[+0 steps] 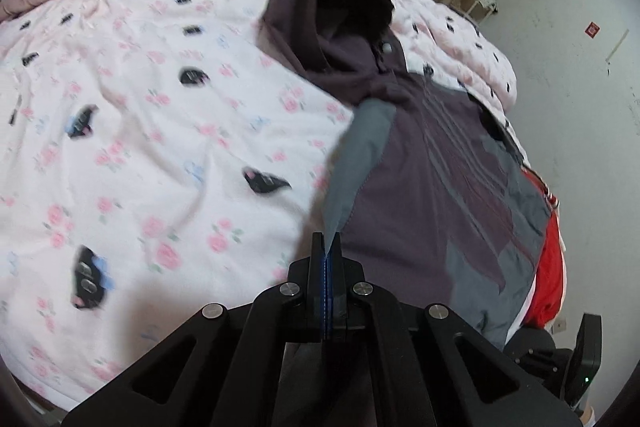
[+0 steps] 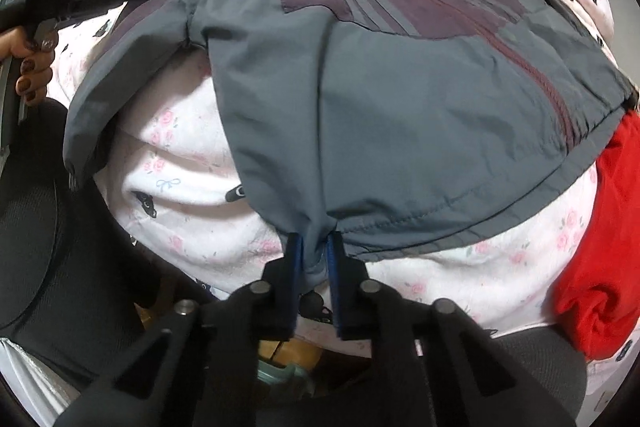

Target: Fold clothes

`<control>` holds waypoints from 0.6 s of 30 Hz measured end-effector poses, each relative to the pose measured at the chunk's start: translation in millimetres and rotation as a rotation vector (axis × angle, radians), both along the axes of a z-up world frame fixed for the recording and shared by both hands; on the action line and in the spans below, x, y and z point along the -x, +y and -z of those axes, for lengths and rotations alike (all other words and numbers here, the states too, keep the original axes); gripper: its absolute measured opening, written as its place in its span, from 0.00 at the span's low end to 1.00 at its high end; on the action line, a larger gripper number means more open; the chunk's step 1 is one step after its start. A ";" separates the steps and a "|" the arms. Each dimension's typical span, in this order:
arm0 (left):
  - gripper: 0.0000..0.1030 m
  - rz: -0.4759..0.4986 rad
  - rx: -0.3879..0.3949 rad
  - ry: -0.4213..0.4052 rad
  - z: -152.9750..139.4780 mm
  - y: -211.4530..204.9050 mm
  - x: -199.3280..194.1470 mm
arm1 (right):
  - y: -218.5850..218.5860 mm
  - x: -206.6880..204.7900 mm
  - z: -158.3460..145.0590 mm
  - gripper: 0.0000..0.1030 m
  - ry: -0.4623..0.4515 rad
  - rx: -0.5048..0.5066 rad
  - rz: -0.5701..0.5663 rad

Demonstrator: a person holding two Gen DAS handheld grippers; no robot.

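Jacket [image 2: 400, 99], purple and grey with pale stripes and a dark red zip, is spread front-up on a bed covered by a pink floral quilt [image 1: 140, 147] printed with small dark motifs. From the left wrist view, the hood [image 1: 340, 7] is seen at the far end, open and dark inside, resting against a bunched fold of the quilt. A grey sleeve [image 1: 360, 155] is drawn taut from the shoulder area down to the left gripper [image 1: 327, 247], whose blue-padded fingers are pressed together on the sleeve's end. From the right wrist view, the grey hem is seen nearest the camera, at the bed's near edge, and a bunch of hem fabric is pinched by the right gripper [image 2: 316, 251], its fingers narrowly apart around the cloth. A red garment [image 2: 600, 247] is lying on the quilt just beside the jacket's right-hand hem corner, partly tucked under it. At the left edge of the right wrist view, the left gripper's black handle is seen, held by a hand [image 2: 28, 67] with dark-painted nails. A black chair [image 2: 32, 227] is seen beside the bed, at lower left of that view.
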State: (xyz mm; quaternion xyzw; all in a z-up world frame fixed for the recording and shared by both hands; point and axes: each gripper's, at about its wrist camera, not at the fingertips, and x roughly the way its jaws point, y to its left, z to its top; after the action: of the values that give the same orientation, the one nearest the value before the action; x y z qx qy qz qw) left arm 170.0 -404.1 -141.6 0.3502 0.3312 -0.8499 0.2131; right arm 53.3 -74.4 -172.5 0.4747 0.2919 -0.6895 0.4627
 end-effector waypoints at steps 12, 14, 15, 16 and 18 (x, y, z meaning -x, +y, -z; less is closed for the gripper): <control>0.00 -0.049 0.193 -0.109 -61.9 -56.2 7.7 | -42.6 -35.1 -49.9 0.04 -0.196 0.127 -0.194; 0.00 -0.064 0.227 -0.154 -68.8 -73.0 10.2 | -58.7 -43.0 -54.4 0.04 -0.261 0.159 -0.230; 0.00 -0.075 0.246 -0.180 -70.2 -80.5 10.0 | -68.3 -48.4 -55.8 0.04 -0.279 0.170 -0.249; 0.00 -0.085 0.266 -0.207 -71.5 -88.0 9.9 | -79.6 -55.1 -56.6 0.04 -0.291 0.178 -0.271; 0.00 -0.103 0.299 -0.258 -72.1 -102.2 9.8 | -103.1 -68.7 -57.2 0.04 -0.314 0.194 -0.314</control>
State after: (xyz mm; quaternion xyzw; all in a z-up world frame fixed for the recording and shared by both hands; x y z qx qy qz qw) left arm 160.2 -506.3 -69.4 0.4030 0.1887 -0.8257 0.3467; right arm 122.0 -177.5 -115.3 0.4780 0.2189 -0.5518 0.6474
